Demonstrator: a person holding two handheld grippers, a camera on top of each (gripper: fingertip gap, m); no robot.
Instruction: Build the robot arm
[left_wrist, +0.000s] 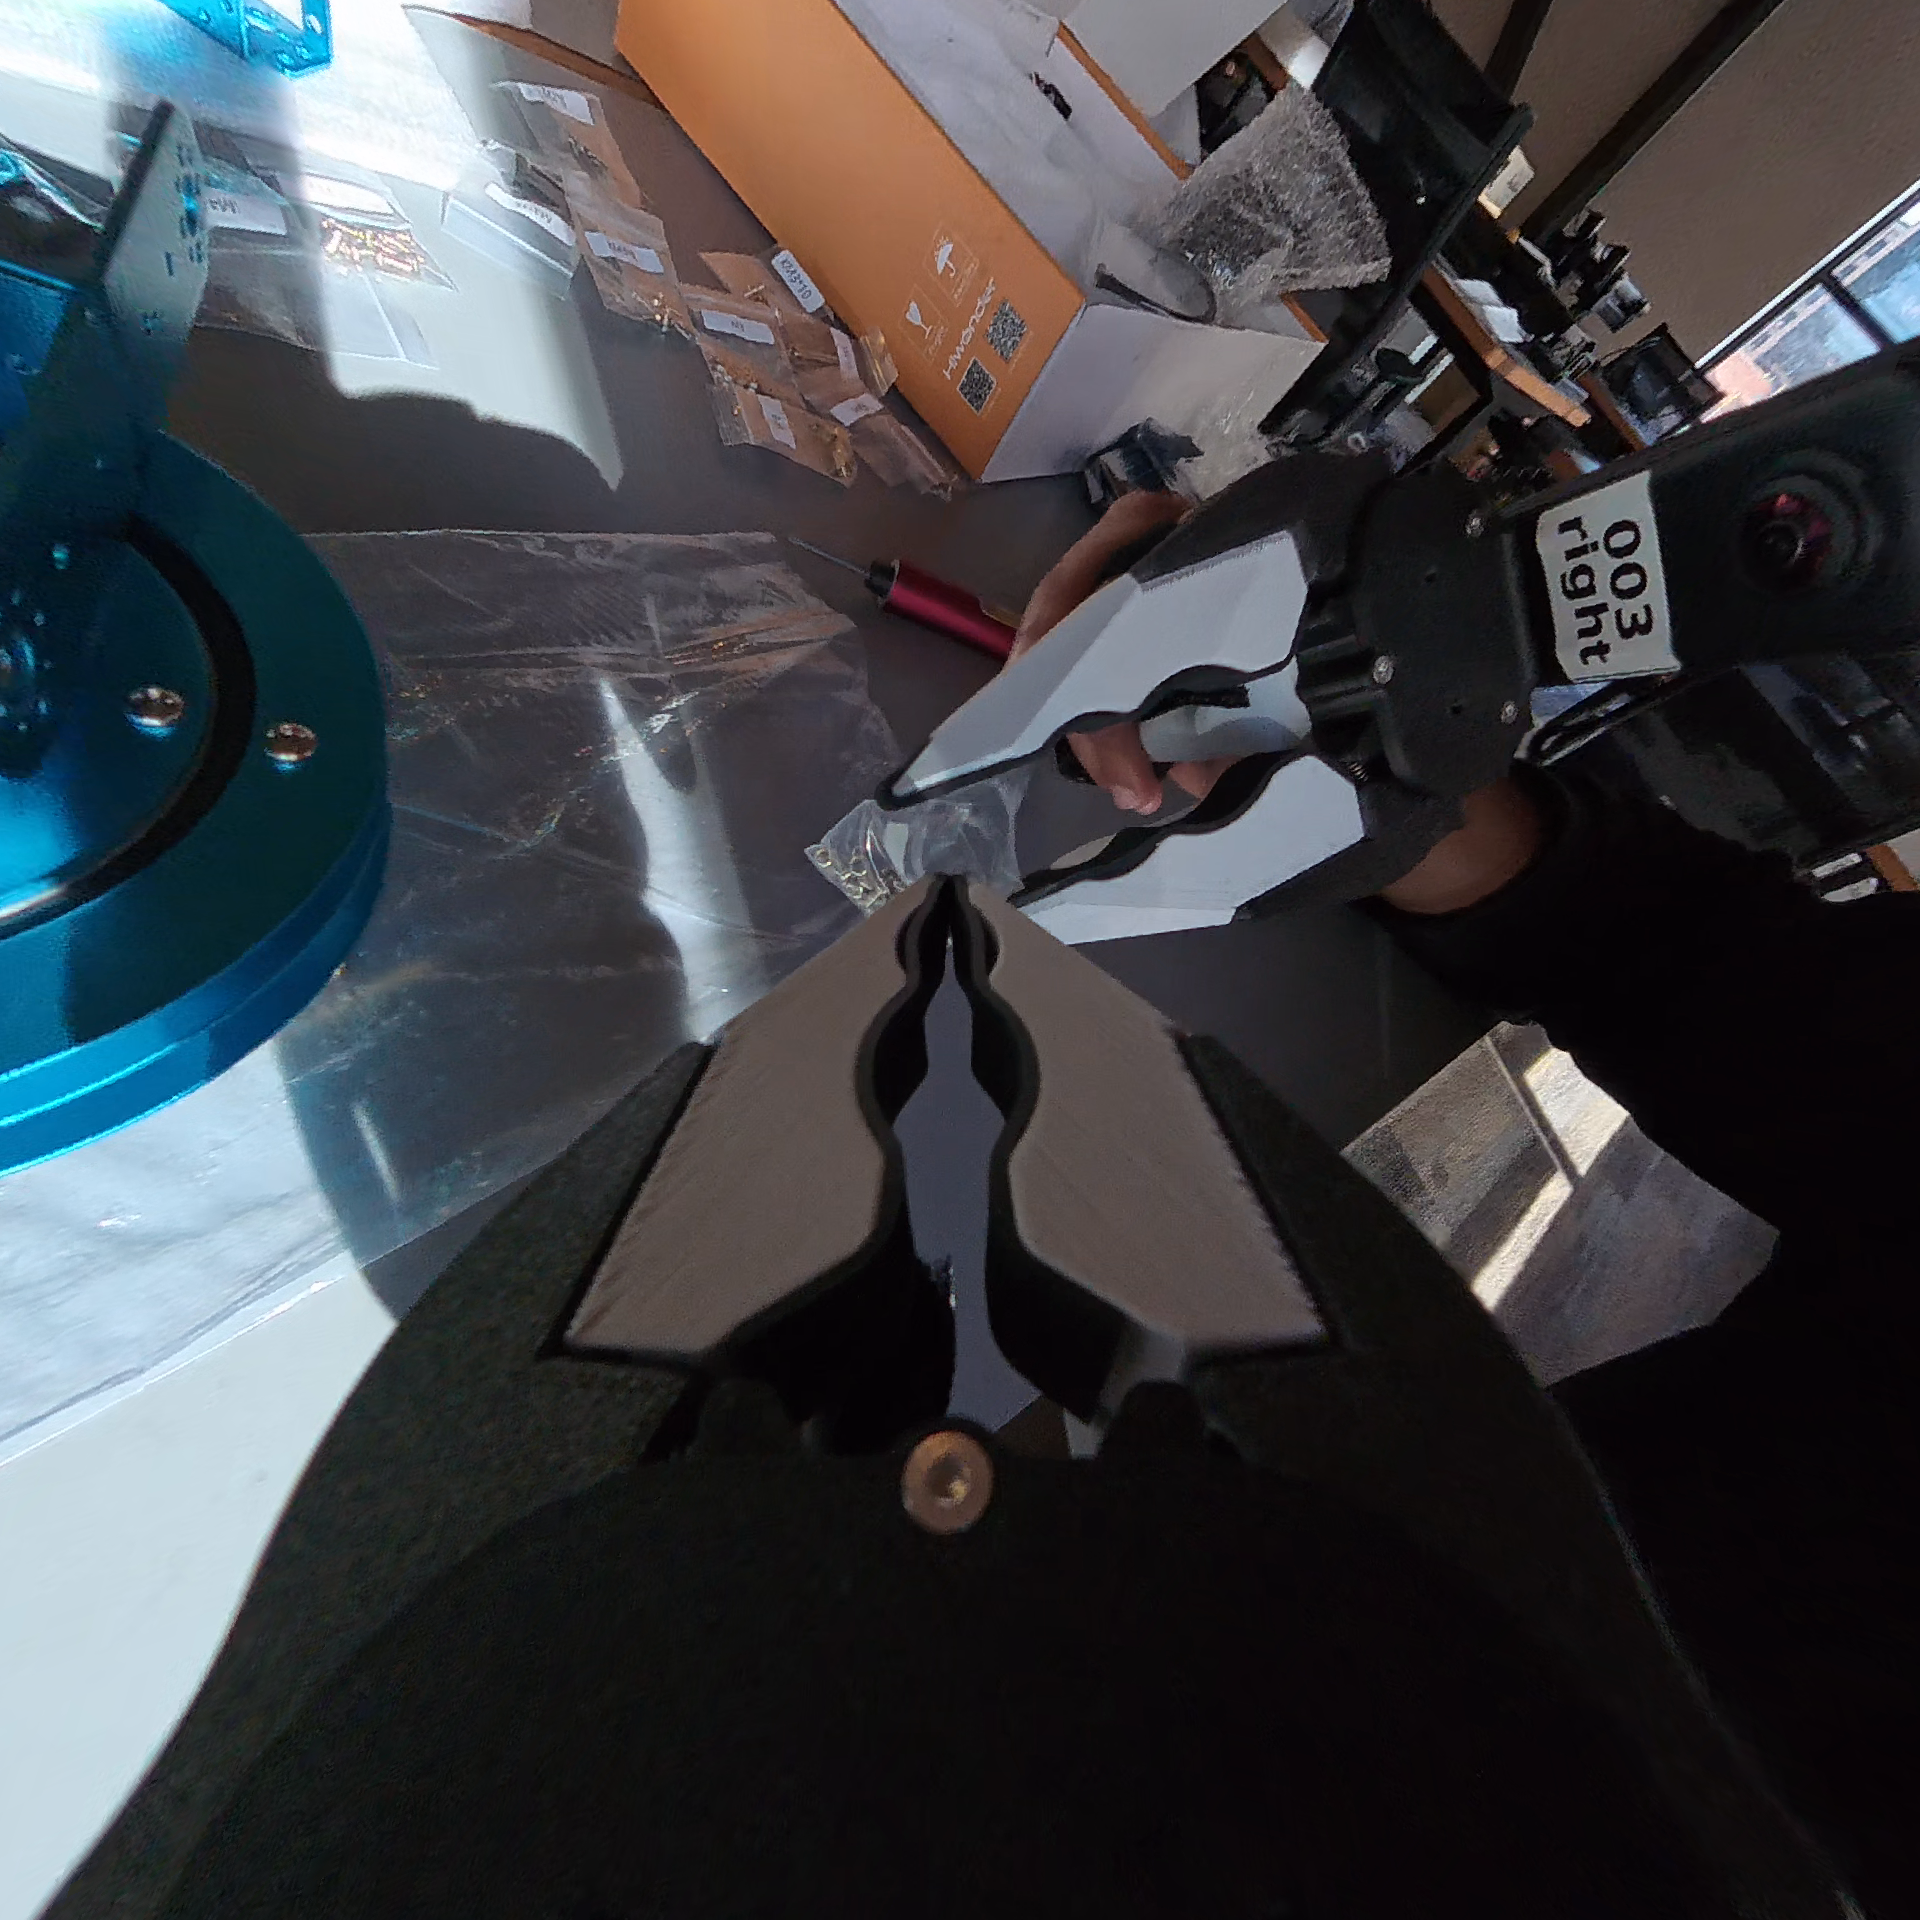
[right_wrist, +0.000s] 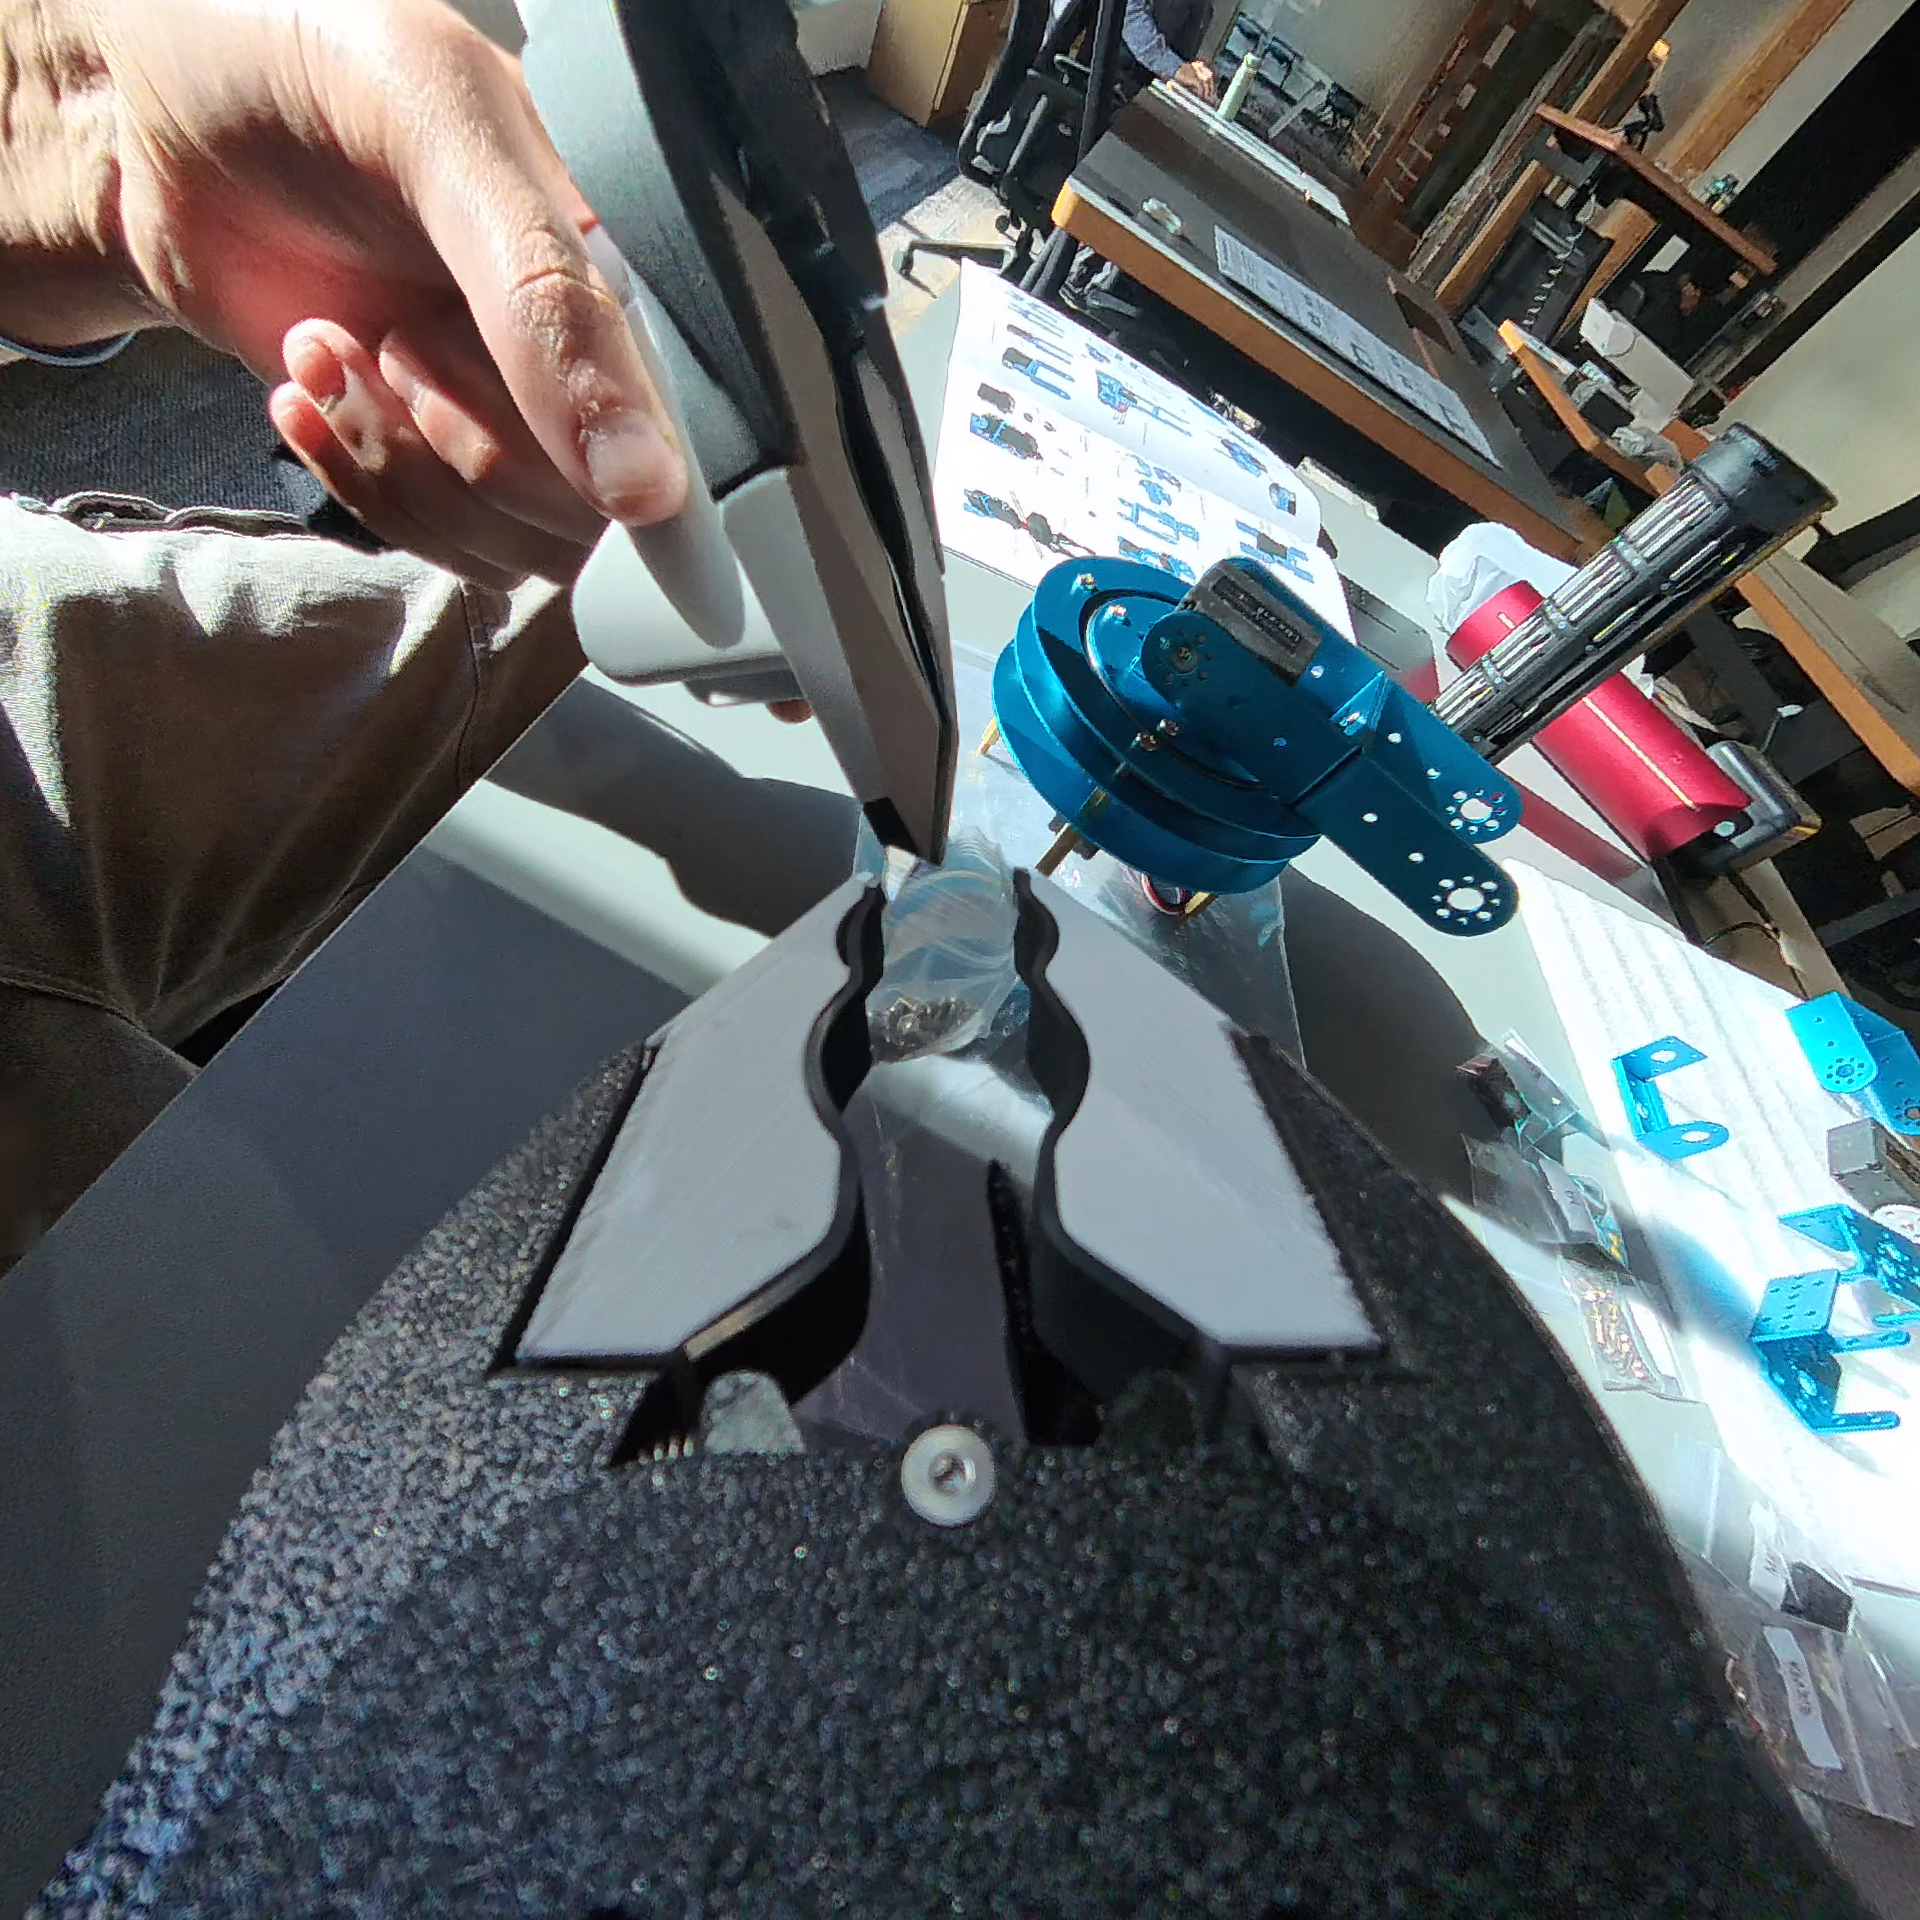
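My left gripper (left_wrist: 948, 896) is shut on the top edge of a small clear plastic bag (left_wrist: 883, 847) with tiny metal screws in it. In the right wrist view the left gripper (right_wrist: 912, 831) comes down from above and pinches the bag (right_wrist: 935, 987), which hangs between my right gripper's fingers. My right gripper (right_wrist: 948, 883) is open, one finger on each side of the bag; I cannot tell if they touch it. It also shows in the left wrist view (left_wrist: 966, 842), held by a hand. A blue round metal base with a servo and bracket (right_wrist: 1174, 727) stands just beyond.
The blue base (left_wrist: 156, 779) stands on a clear plastic sheet (left_wrist: 582, 727). A red screwdriver (left_wrist: 935, 603), several small parts bags (left_wrist: 727, 312) and an orange-and-white box (left_wrist: 883, 208) lie behind. Loose blue brackets (right_wrist: 1849, 1299), a red bit case (right_wrist: 1590, 717) and a printed sheet (right_wrist: 1091, 436) are on the table. Both grippers' tips are close together, under 4 cm apart.
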